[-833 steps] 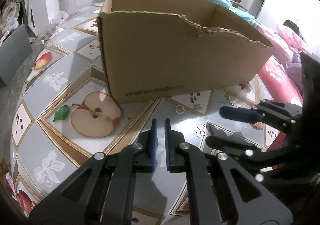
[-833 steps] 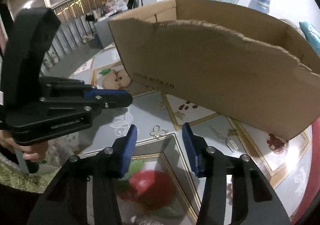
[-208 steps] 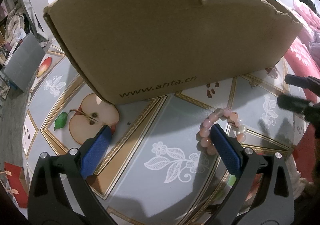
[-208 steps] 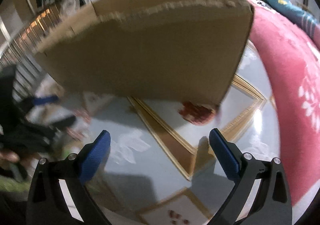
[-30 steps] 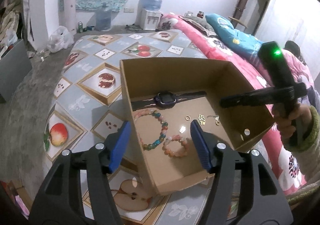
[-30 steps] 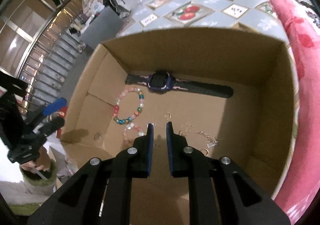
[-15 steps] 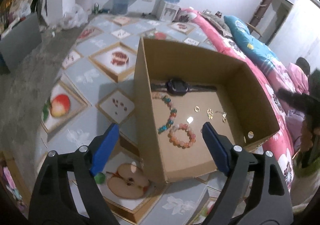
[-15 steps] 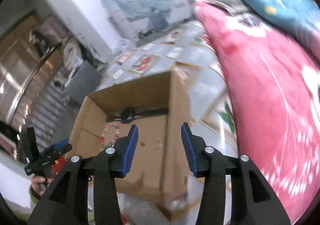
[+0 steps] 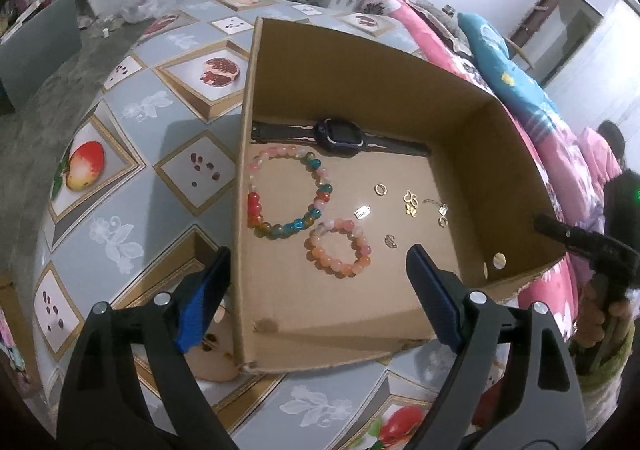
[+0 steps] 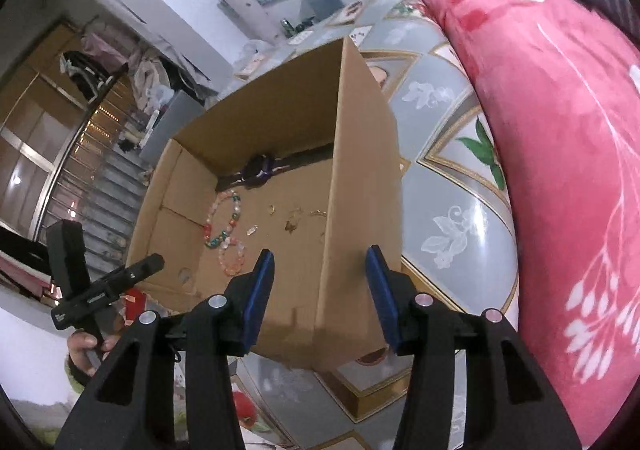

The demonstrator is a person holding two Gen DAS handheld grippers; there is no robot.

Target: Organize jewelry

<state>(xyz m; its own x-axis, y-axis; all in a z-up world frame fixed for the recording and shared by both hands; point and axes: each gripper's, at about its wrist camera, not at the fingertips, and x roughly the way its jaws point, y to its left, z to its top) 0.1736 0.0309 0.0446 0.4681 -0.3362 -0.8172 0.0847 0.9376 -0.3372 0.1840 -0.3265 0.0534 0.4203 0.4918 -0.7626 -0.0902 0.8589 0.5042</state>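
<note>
The left gripper (image 9: 316,292) is wide open and holds nothing. The right gripper (image 10: 320,292) is opening, empty, at the side wall of the one cardboard box (image 9: 468,106), not above its floor as a second ago. Inside lie two bead bracelets, a big one (image 9: 286,192) and a small one (image 9: 338,248), some small gold pieces (image 9: 410,202), then one watch (image 9: 340,134). A pink blanket (image 10: 560,130) lies beside the table (image 9: 132,210).

Box (image 9: 360,70): matt brown corrugated cardboard, torn rough rim. Bracelets (image 9: 286,192): glossy beads, glass or stone unclear. Small rings (image 9: 380,189): shiny gold-coloured metal. Watch (image 9: 340,133): dark plastic, glossy face. Tablecloth (image 9: 132,218): smooth printed sheet, slight sheen. Blanket (image 10: 560,130): pink plush cloth.
</note>
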